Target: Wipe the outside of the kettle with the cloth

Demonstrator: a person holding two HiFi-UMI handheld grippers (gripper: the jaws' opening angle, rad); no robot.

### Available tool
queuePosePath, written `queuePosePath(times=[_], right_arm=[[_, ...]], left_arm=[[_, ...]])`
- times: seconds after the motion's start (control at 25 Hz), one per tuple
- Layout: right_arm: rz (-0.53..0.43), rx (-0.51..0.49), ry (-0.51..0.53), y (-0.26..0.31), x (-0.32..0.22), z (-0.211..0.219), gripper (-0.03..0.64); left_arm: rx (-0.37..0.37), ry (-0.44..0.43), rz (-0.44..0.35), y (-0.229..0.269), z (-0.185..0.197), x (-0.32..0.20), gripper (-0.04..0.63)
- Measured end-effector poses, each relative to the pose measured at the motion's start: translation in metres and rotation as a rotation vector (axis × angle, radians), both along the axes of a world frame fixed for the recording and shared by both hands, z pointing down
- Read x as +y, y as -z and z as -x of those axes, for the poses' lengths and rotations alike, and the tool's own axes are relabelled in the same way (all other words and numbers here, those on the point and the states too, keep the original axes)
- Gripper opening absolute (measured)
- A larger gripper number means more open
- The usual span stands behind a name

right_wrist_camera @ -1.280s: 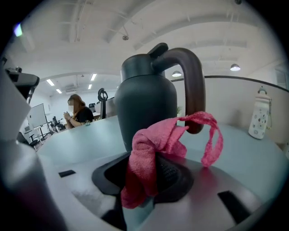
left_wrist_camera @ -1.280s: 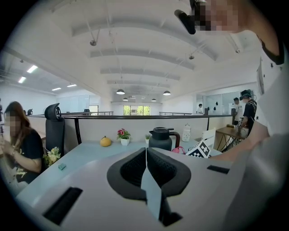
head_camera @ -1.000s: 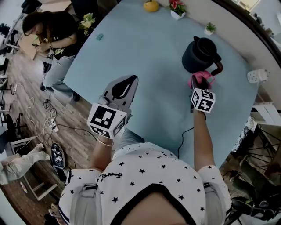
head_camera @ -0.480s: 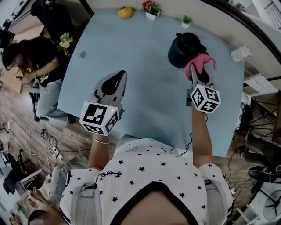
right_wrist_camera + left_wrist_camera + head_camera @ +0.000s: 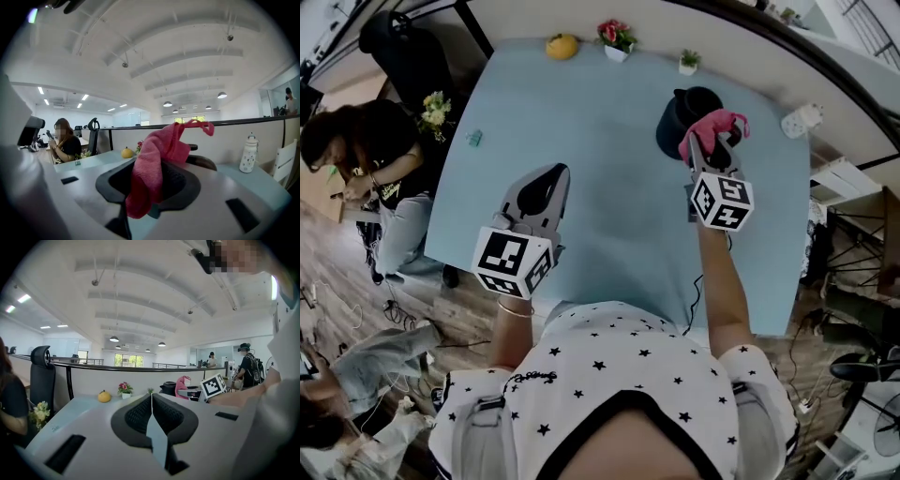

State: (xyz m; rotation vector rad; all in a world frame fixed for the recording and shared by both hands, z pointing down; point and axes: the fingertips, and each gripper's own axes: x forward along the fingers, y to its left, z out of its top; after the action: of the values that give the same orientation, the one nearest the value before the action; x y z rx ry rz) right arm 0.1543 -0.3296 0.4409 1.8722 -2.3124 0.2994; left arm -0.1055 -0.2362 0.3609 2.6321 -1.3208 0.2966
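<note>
Soft, even light fills the room. The head view is muted and greyish: the table (image 5: 609, 169) is lit flat, with only faint shadows on it, and straight lines bow strongly toward the dark rim. Both tool views are round fisheye pictures with black corners. In them the ceiling lamps (image 5: 114, 339) glow as small bright spots and the far windows (image 5: 127, 361) are washed out. The cloth (image 5: 150, 164) looks fairly sharp, while the lowest foreground is soft.
</note>
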Motion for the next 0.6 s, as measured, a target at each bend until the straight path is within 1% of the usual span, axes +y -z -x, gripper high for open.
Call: queuePosePath(times=[0.2,0.36,0.48,0.6], right_arm=[[0.054,0.057,-0.005,-0.023,0.003,0.002,0.137],[0.059,0.078,-0.019,-0.033,0.005,0.0,0.133],[0.081,0.066,-0.034,-0.043,0.01,0.001,0.133],[0.127,0.043,-0.038,-0.058,0.015,0.002,0.134]], left_arm=[[0.0,-0.002,0.005,0.0,-0.001,-0.002,0.029],[-0.001,0.009,-0.001,0.0,0.0,-0.005,0.029],[-0.001,0.017,0.003,-0.002,0.001,-0.005,0.029],[-0.004,0.019,0.014,-0.007,0.0,-0.005,0.029]])
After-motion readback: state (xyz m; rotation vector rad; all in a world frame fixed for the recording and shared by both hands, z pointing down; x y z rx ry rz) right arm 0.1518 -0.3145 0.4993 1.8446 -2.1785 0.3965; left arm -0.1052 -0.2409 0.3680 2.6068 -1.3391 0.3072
